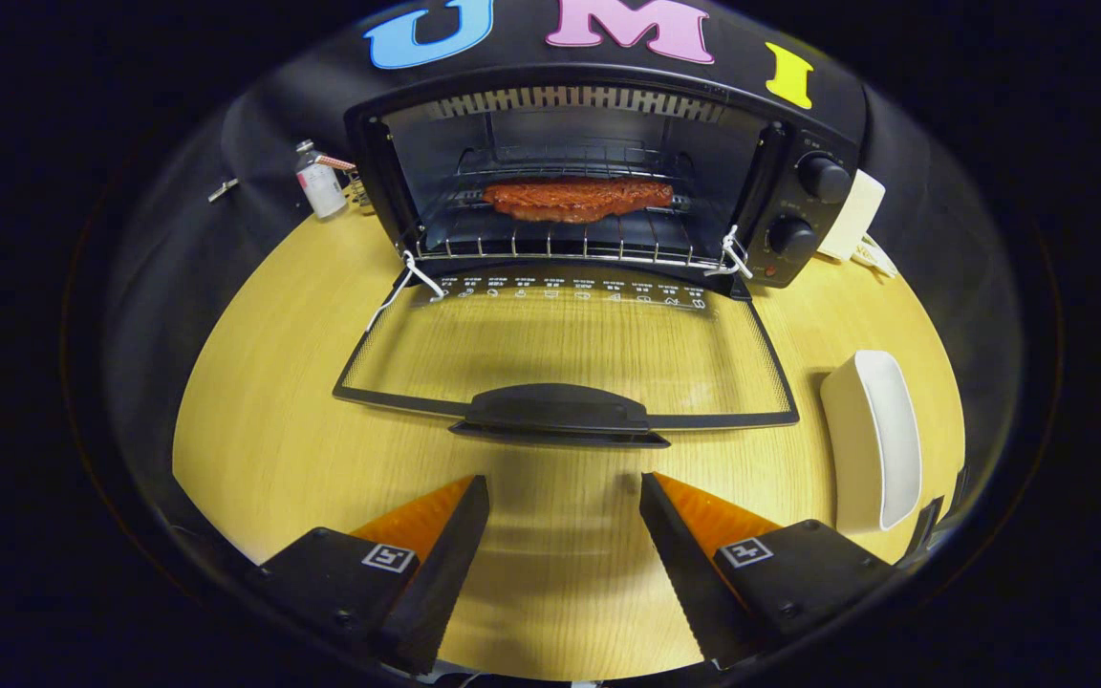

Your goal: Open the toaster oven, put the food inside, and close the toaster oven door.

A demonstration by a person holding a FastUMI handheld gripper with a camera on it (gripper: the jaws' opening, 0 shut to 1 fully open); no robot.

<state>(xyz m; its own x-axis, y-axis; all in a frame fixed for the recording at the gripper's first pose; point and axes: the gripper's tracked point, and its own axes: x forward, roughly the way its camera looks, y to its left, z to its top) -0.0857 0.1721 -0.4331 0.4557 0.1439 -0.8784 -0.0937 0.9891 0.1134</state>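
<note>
We see the gripper (pixel 565 492) with fingers spread apart, holding nothing, above the bench (pixel 264 420). Beyond them the toaster oven (pixel 799 191) door (pixel 560 416) lies open, the food (pixel 576 199) on its rack.

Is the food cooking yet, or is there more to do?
Not yet. The toaster oven is open and the food already lies on its rack. The gripper is open and holds nothing, just short of the door handle. The door lies flat on the table, so it has yet to be closed.
</note>
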